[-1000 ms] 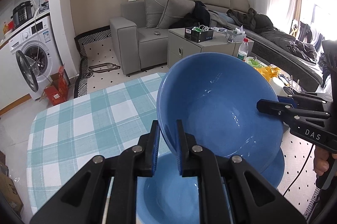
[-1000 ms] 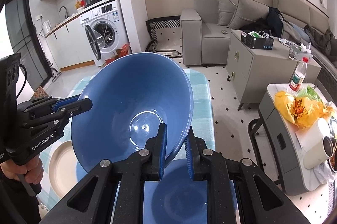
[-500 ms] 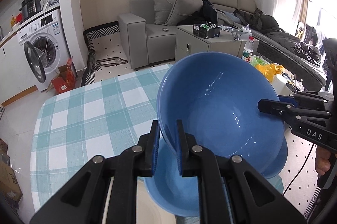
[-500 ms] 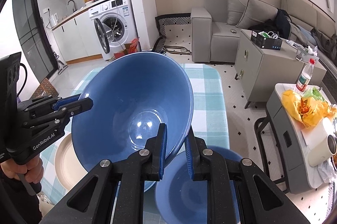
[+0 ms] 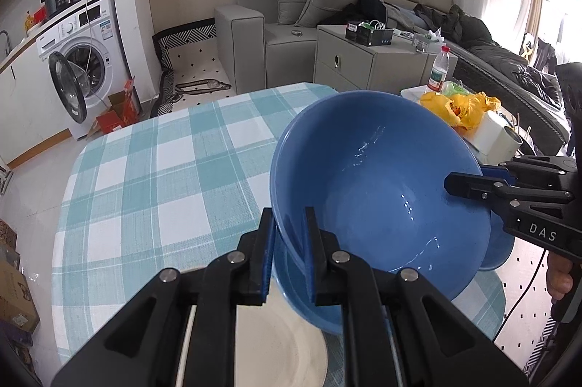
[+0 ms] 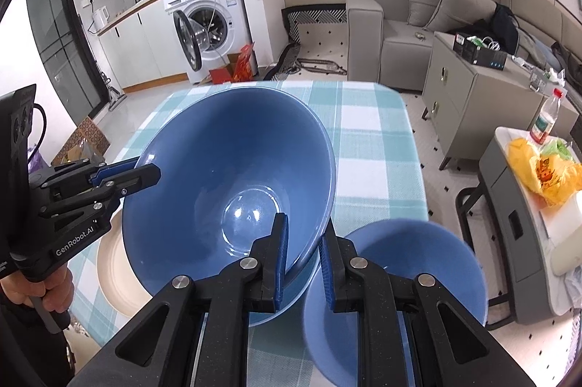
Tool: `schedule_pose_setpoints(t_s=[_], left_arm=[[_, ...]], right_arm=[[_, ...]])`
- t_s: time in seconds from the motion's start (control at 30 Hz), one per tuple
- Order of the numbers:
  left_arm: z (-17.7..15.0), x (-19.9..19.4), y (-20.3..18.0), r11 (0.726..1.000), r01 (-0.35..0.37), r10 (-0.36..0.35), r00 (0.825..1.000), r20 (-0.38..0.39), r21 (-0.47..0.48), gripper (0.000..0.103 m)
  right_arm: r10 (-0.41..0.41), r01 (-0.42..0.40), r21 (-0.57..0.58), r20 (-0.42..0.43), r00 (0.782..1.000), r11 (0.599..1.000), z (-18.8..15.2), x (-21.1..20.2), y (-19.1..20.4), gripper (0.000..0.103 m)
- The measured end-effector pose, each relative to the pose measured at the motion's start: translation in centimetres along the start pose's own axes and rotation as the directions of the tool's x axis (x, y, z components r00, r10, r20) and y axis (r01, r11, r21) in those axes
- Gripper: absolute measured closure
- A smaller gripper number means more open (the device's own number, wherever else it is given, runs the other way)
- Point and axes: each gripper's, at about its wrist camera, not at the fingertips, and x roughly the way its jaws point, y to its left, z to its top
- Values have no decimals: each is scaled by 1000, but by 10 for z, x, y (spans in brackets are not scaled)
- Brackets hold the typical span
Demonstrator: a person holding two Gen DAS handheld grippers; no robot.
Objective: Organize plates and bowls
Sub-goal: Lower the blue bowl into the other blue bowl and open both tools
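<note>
A large blue bowl (image 5: 378,190) (image 6: 218,176) hangs tilted above the checked tablecloth (image 5: 152,176) (image 6: 371,147), gripped from two sides. My left gripper (image 5: 289,241) (image 6: 145,174) is shut on its left rim. My right gripper (image 6: 303,248) (image 5: 469,185) is shut on the opposite rim. A smaller blue bowl (image 6: 396,278) (image 5: 498,248) stands on the table just right of the right gripper. A cream plate (image 6: 116,274) (image 5: 280,343) lies on the table below the held bowl's left side, partly hidden by it.
Right of the table stands a grey trolley (image 6: 509,205) with a yellow bag (image 6: 542,168) and a bottle (image 6: 545,121). Bare cloth covers the far half of the table. Cardboard boxes (image 5: 14,292) sit on the floor at the left; a hand (image 6: 47,288) holds the left gripper's handle.
Both grippers have carried the big bowl down and across the table. The smaller blue bowl, earlier under it, now shows to its right, and the cream plate shows beneath its left side.
</note>
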Motion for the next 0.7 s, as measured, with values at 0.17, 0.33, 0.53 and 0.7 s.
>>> schedule_pose_setpoints(t_s=[0.17,0.33,0.53,0.7], left_arm=[[-10,7,2,1000,-1,1,1000,-20,-7,91],[-17,11,5,1000,0,-1,999,-35,-16,91],[-25,17,7,1000,-9,8,999,-51,-15,91],[-30,22,7,1000,-18,17,998,-64,-9,91]], right_arm=[[1,-1,-2,-23,1000,1000,-7,10,3,87],[2,-2,-8,-45,999,1000,-13,20,5,87],[2,-4,-17,-71,997,1000,-21,33,5,87],[-1,-1,-25,-85,996,1000,-26,40,5,86]])
